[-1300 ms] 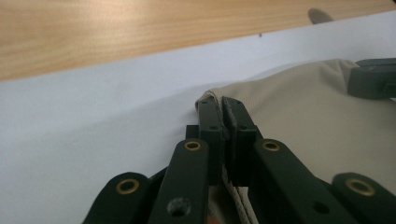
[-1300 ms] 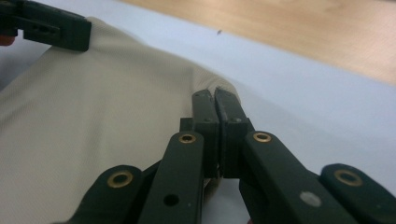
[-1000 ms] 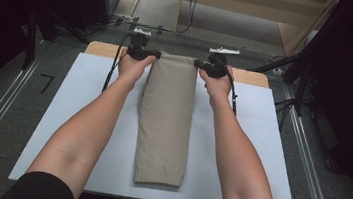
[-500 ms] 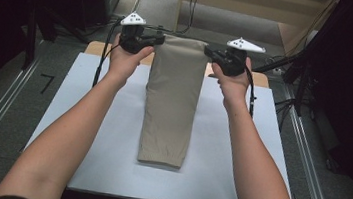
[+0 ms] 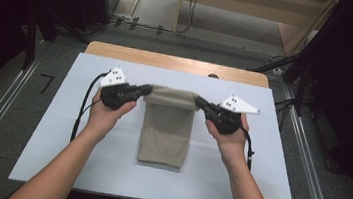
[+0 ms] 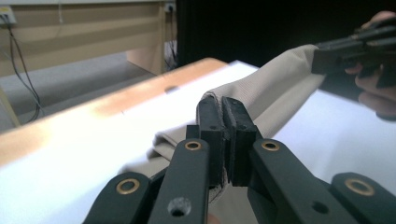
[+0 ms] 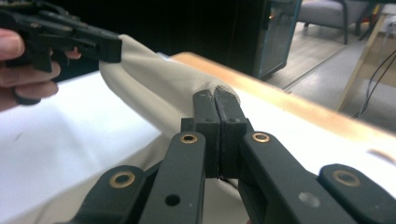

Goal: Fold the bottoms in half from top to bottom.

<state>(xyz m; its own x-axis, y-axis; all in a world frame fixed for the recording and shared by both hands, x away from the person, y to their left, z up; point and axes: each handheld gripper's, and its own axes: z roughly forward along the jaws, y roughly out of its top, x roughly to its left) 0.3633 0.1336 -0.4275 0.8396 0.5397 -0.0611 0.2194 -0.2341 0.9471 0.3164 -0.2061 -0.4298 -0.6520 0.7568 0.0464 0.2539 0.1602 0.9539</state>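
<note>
The cloth's [image 5: 167, 128] lifted top edge hides the fold beneath it in the high view; its pinched corners are lost between the jaws; the other hand [image 6: 373, 88] is cut off and blurred.

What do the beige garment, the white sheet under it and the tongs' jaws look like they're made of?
The beige garment looks like soft woven or knit fabric, matte: it drapes, and a fine ribbed texture shows in the gripper views. The white sheet looks like smooth board or paper, faintly glossy; which one is unclear. Both the left tongs and the right tongs look like matte black plastic, with brass-coloured pivot rings.
</note>
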